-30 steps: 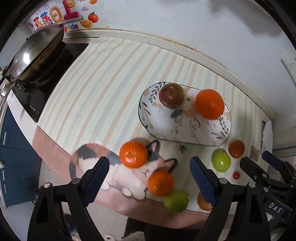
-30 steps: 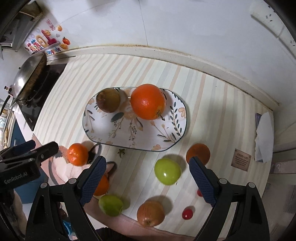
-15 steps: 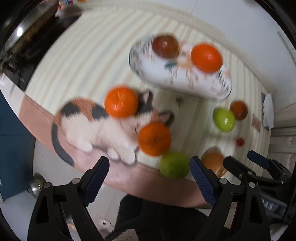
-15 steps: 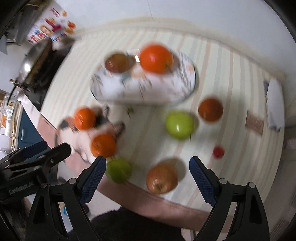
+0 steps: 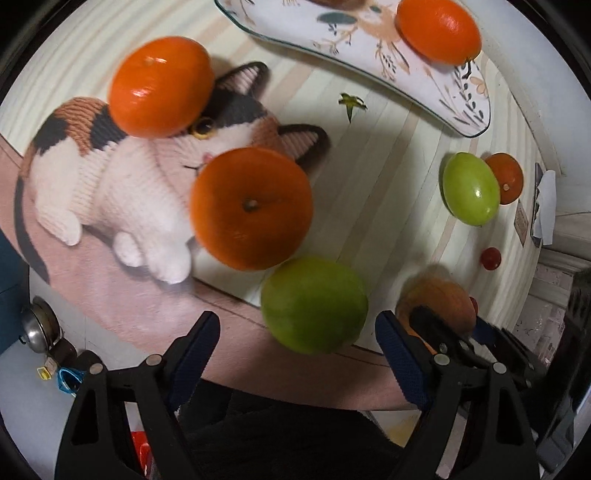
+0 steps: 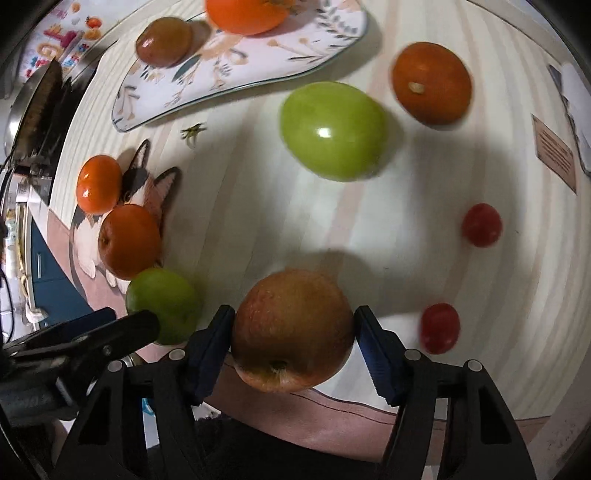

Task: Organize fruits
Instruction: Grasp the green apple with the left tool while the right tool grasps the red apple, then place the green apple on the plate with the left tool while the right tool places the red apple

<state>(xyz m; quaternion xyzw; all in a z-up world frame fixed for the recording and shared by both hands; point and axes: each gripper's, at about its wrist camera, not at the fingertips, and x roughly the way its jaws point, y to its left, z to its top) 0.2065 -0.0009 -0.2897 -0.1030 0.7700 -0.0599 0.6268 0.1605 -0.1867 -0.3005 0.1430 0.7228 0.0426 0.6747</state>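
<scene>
Striped surface (image 6: 424, 236), a cat-print mat (image 5: 122, 184) along its near edge.

Floral plate (image 6: 258, 74) at the far side: holds one large orange (image 6: 245, 14) and one dark brownish fruit (image 6: 164, 40), kind unclear. Judgement: two fruits plated, the rest not yet; task looks early to midway.

Left on the surface, biggest first:
- Large green fruit (image 6: 334, 131), near the plate, apart from it.
- Russet apple (image 6: 291, 328) at the near edge. Right tongs (image 6: 293, 334) sit around it, one pad at each flank; the left pad looks to be touching, the right at or just off the skin. Cannot tell whether the grip is made. Likely the next fruit to go.
- Two mandarins on the cat mat, near one (image 5: 251, 208) and far one (image 5: 160, 86).
- Smaller green fruit (image 5: 314, 304), touching or just beside the near mandarin. Left tongs (image 5: 297, 354) are spread wide, holding nothing, fruit just ahead of the gap, not between the pads.
- Dark orange tomato-like fruit (image 6: 432, 83), just behind the large green one.
- Two cherry tomatoes, (image 6: 482, 224) and (image 6: 440, 328), well apart from the plate.
- Loose green calyx (image 6: 192, 132) near the plate rim.

Count: eight fruits outstanding.
</scene>
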